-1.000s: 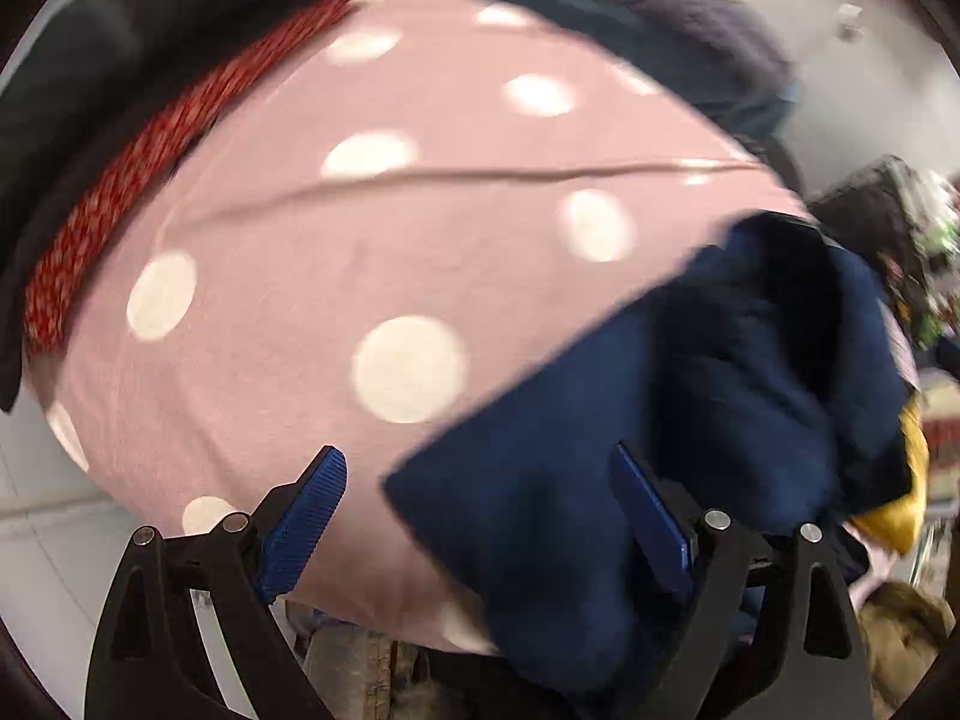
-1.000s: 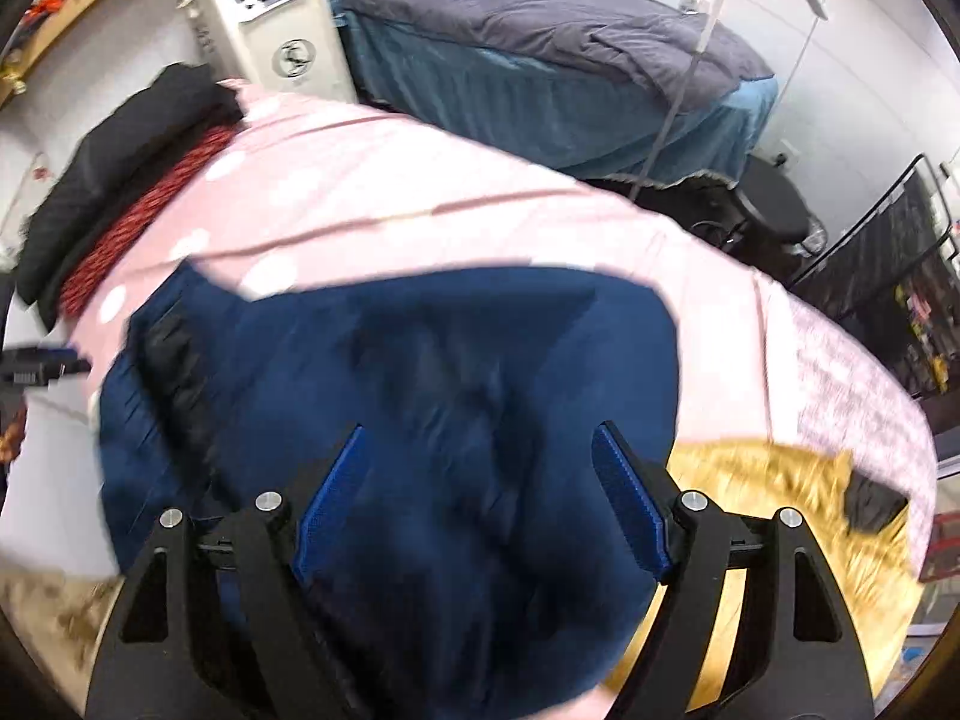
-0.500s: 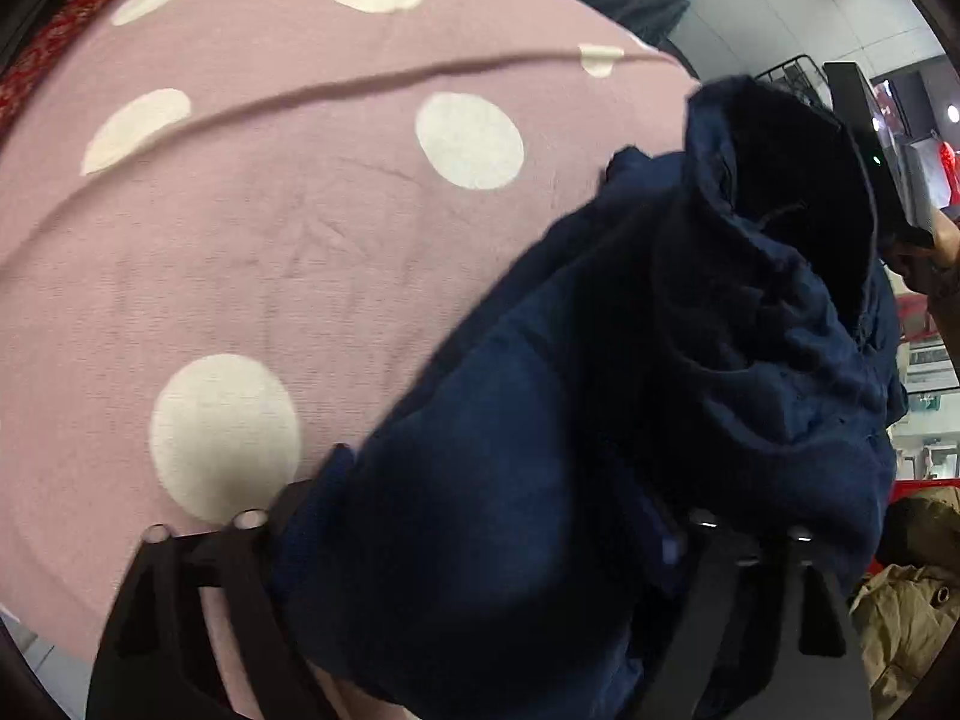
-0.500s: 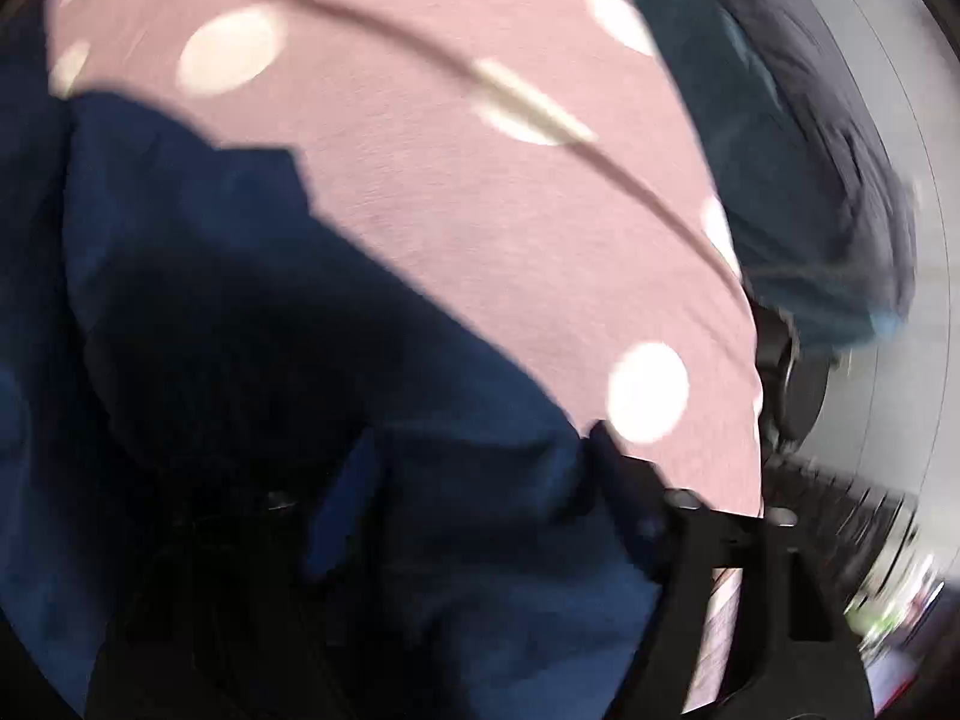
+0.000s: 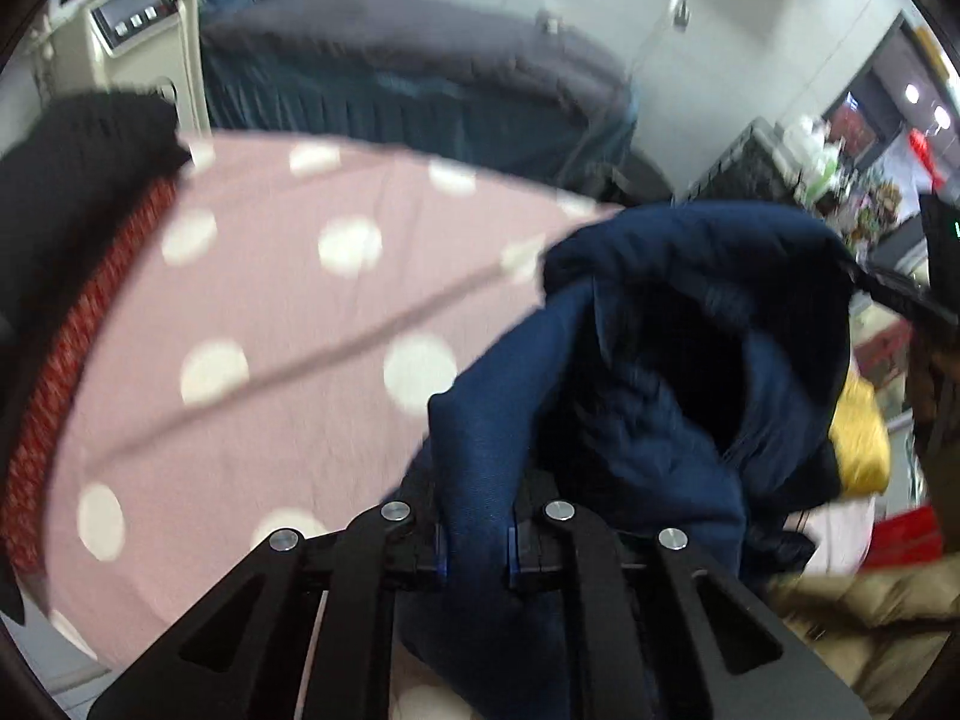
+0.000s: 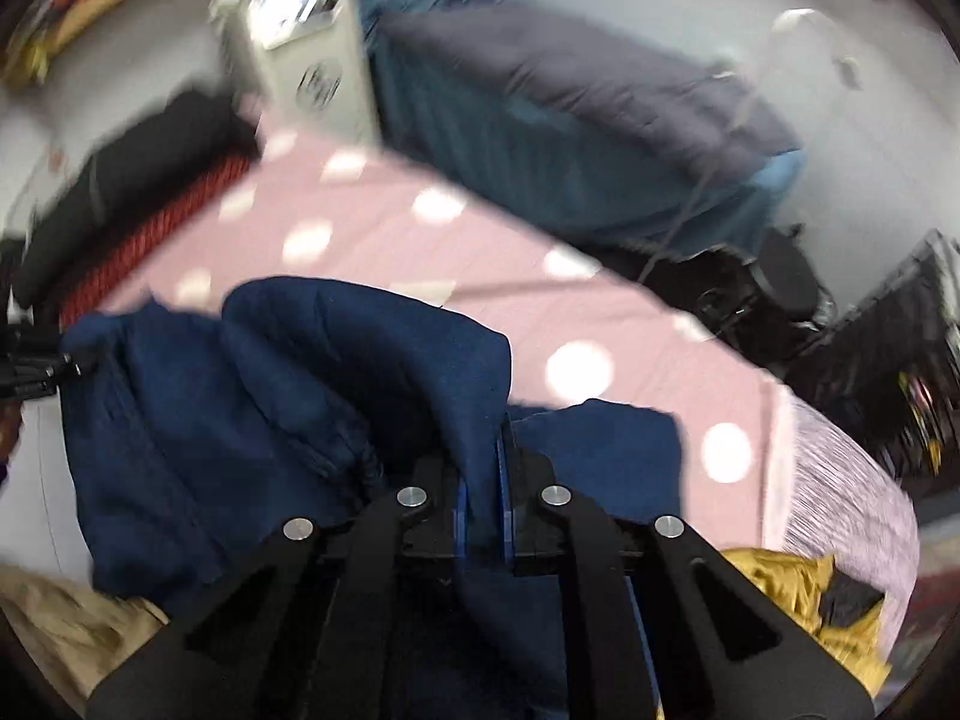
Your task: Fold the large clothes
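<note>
A large navy blue garment (image 5: 690, 360) hangs bunched above a pink bed sheet with white dots (image 5: 270, 330). My left gripper (image 5: 477, 546) is shut on a fold of the navy garment. My right gripper (image 6: 483, 516) is shut on another fold of the same garment (image 6: 270, 396); the rest of it sags between and below the two grippers. The left gripper's tip (image 6: 42, 369) shows at the left edge of the right wrist view, on the garment's far corner.
Folded black (image 5: 78, 168) and red (image 5: 72, 348) clothes lie at the sheet's left end. A yellow garment (image 6: 798, 594) lies at the right, a beige one (image 5: 870, 618) lower down. A dark blue-covered bed (image 6: 600, 138) and a white machine (image 6: 300, 36) stand behind.
Both grippers came down open onto the navy garment, shut on folds of it, and have lifted it off the pink sheet.
</note>
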Available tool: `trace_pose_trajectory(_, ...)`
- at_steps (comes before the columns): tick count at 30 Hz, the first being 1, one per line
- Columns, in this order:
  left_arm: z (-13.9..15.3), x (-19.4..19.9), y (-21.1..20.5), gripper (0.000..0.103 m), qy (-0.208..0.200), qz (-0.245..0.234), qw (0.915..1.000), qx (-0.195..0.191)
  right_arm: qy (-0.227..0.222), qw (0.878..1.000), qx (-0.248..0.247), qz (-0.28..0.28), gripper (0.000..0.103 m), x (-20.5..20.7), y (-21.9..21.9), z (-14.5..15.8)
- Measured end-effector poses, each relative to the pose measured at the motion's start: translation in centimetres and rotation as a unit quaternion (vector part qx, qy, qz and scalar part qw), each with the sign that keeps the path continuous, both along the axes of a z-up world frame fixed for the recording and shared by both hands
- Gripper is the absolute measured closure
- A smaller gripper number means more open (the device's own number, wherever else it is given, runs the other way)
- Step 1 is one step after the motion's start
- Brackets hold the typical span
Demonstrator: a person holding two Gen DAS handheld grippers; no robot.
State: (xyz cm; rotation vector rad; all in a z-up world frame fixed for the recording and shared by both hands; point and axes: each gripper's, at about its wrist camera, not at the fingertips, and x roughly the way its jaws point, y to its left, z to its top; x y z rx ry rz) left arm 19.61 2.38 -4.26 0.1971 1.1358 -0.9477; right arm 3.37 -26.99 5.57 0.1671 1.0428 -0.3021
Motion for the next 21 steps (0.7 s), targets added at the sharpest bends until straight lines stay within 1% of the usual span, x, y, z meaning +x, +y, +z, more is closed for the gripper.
trace_pose_trajectory(1, 1.8, 0.7, -0.2, 0.091, -0.015, 0.005, 0.9998, -0.009, -0.030, 0.999, 0.002, -0.027, 0.095, -1.1, -0.9, 2.1)
trace_pose_trajectory(2, 3.5, 1.4, -0.1, 0.092, -0.030, 0.009, 0.9994, -0.014, -0.072, 0.995, 0.007, -0.063, 0.095, -2.8, -2.3, 5.2)
trace_pose_trajectory(3, 5.4, 2.1, -0.2, 0.092, -0.053, 0.013, 0.9982, -0.025, -0.094, 0.992, 0.008, -0.080, 0.095, -3.9, -2.8, 6.9)
trace_pose_trajectory(4, 6.9, 2.7, 0.0, 0.092, -0.068, 0.016, 0.9969, -0.035, -0.127, 0.986, 0.006, -0.107, 0.095, -5.6, -4.0, 9.4)
trace_pose_trajectory(5, 9.1, 3.6, 0.3, 0.092, -0.089, 0.027, 0.9945, -0.049, -0.147, 0.981, 0.009, -0.125, 0.095, -6.9, -4.5, 10.6)
trace_pose_trajectory(7, 11.8, 5.2, 0.9, 0.092, -0.113, 0.048, 0.9901, -0.067, -0.194, 0.966, 0.025, -0.169, 0.095, -10.4, -6.5, 13.5)
trace_pose_trajectory(8, 13.3, 6.4, 1.7, 0.092, -0.129, 0.066, 0.9866, -0.076, -0.205, 0.961, 0.024, -0.187, 0.096, -11.9, -7.1, 14.3)
trace_pose_trajectory(9, 13.9, 7.0, 2.3, 0.092, -0.143, 0.080, 0.9834, -0.079, -0.210, 0.957, 0.022, -0.201, 0.095, -13.2, -7.6, 14.6)
trace_pose_trajectory(10, 14.5, 7.8, 2.7, 0.092, -0.152, 0.094, 0.9806, -0.081, -0.217, 0.950, 0.021, -0.224, 0.095, -15.1, -8.5, 14.6)
trace_pose_trajectory(12, 14.9, 10.0, 4.8, 0.092, -0.162, 0.133, 0.9741, -0.083, -0.218, 0.941, 0.025, -0.258, 0.096, -18.1, -9.2, 13.3)
trace_pose_trajectory(14, 13.5, 11.2, 5.9, 0.092, -0.167, 0.153, 0.9716, -0.068, -0.214, 0.928, 0.043, -0.301, 0.095, -20.7, -10.7, 11.2)
trace_pose_trajectory(15, 12.0, 12.1, 6.8, 0.092, -0.160, 0.166, 0.9714, -0.056, -0.208, 0.922, 0.056, -0.323, 0.095, -21.9, -11.2, 9.3)
trace_pose_trajectory(16, 10.9, 12.9, 7.5, 0.092, -0.146, 0.178, 0.9720, -0.047, -0.196, 0.919, 0.064, -0.336, 0.095, -22.5, -11.6, 7.4)
trace_pose_trajectory(17, 8.2, 14.5, 8.0, 0.091, -0.113, 0.198, 0.9733, -0.030, -0.187, 0.912, 0.075, -0.356, 0.095, -23.7, -12.5, 5.8)
trace_pose_trajectory(18, 6.6, 15.7, 8.4, 0.090, -0.087, 0.216, 0.9723, -0.012, -0.177, 0.901, 0.099, -0.383, 0.095, -24.6, -13.3, 3.5)
trace_pose_trajectory(19, 4.3, 17.0, 8.4, 0.089, -0.062, 0.230, 0.9712, 0.007, -0.165, 0.895, 0.118, -0.397, 0.094, -24.8, -13.6, 1.3)
trace_pose_trajectory(20, 1.3, 18.1, 8.3, 0.083, -0.028, 0.243, 0.9694, 0.025, -0.135, 0.887, 0.141, -0.418, 0.093, -25.0, -14.4, -2.1)
trace_pose_trajectory(21, -0.3, 19.0, 7.9, 0.075, -0.015, 0.252, 0.9669, 0.036, -0.119, 0.877, 0.162, -0.437, 0.091, -25.2, -15.0, -4.2)
